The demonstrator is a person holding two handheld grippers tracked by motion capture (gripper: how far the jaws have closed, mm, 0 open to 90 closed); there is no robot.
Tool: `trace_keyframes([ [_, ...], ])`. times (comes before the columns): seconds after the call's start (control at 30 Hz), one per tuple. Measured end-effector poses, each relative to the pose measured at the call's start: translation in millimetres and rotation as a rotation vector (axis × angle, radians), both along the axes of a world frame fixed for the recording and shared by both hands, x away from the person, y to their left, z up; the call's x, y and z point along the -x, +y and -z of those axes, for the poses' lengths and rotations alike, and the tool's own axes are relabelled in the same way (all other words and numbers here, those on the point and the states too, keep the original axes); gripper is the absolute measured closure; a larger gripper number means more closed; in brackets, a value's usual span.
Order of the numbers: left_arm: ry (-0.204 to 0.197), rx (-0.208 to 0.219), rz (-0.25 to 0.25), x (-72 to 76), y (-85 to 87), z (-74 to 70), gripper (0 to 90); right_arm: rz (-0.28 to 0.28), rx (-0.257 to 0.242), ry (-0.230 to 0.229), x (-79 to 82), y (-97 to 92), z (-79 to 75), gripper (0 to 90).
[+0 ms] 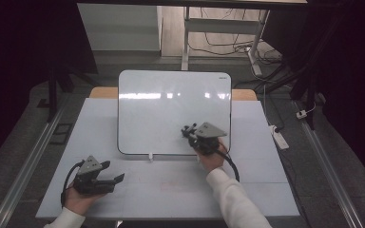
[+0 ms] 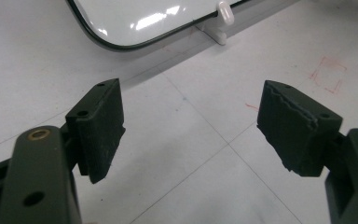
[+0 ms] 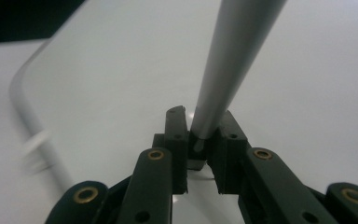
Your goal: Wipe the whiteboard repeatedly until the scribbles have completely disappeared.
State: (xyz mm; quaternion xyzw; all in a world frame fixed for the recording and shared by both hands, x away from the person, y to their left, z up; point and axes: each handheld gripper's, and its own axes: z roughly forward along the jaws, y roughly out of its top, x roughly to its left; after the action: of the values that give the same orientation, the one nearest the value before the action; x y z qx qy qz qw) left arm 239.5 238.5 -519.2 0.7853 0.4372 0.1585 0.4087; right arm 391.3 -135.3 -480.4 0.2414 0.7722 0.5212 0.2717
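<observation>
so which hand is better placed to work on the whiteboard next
Right. The right gripper is over the whiteboard, jaws shut on a grey pen-like rod. The left gripper rests open and empty on the table, short of the board.

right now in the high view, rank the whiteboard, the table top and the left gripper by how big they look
1. table top, the largest.
2. whiteboard, propped on it and covering much of its middle.
3. left gripper, by far the smallest, though it sits nearest the camera, which flatters its size.
</observation>
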Motion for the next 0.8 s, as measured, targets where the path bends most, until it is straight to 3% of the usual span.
trace_keyframes([
  [0.03, 0.000, 0.001, 0.000, -0.5, 0.0, 0.1, 23.4, 0.028, -0.029, 0.005, -3.2, -5.3, -2.9, 78.0],
  [0.1, 0.004, -0.002, 0.003, -1.8, -0.3, 0.7, 23.4, 0.032, -0.032, 0.006, -2.2, -5.7, -2.7, 78.0],
  [0.17, 0.008, -0.003, 0.005, -2.7, -1.1, 1.2, 23.4, -0.041, 0.005, 0.031, 4.3, 5.1, 4.7, 78.0],
  [0.23, 0.006, -0.005, 0.005, -2.5, -1.3, 1.3, 23.4, -0.075, 0.053, 0.012, 10.3, 14.4, 8.8, 78.0],
  [0.27, 0.006, -0.005, 0.005, -2.0, -1.2, 1.1, 23.4, -0.070, 0.052, 0.014, 7.6, 13.5, 6.4, 78.0],
  [0.37, 0.001, -0.002, 0.001, -0.5, -0.7, 0.3, 23.4, 0.037, -0.030, -0.013, -3.7, -1.7, -3.0, 78.0],
  [0.4, 0.002, 0.000, 0.001, -0.8, -0.5, 0.3, 23.4, 0.042, -0.043, -0.003, -4.9, -3.9, -3.5, 78.0],
  [0.47, 0.006, -0.001, 0.001, -2.3, -0.4, 1.1, 23.4, 0.024, -0.014, -0.007, 0.7, 1.3, -0.5, 78.0],
  [0.5, 0.009, -0.003, 0.003, -2.9, -0.6, 1.4, 23.4, -0.010, 0.014, -0.004, 4.5, 6.1, 2.5, 78.0],
  [0.57, 0.007, -0.005, 0.005, -2.8, -1.1, 1.4, 23.4, -0.026, 0.076, -0.023, 8.2, 8.3, 2.9, 78.0],
  [0.7, 0.001, 0.000, 0.003, -1.0, -0.5, 0.2, 23.4, 0.087, -0.043, 0.003, -3.8, -20.0, -6.2, 78.0],
  [0.77, 0.007, -0.001, 0.004, -2.9, -0.9, 0.9, 23.4, 0.077, -0.041, 0.008, -0.4, -16.9, -3.4, 78.0],
  [0.8, 0.010, -0.002, 0.006, -4.0, -1.4, 1.4, 23.4, 0.031, -0.026, 0.024, 2.6, -9.0, 0.6, 78.0],
])
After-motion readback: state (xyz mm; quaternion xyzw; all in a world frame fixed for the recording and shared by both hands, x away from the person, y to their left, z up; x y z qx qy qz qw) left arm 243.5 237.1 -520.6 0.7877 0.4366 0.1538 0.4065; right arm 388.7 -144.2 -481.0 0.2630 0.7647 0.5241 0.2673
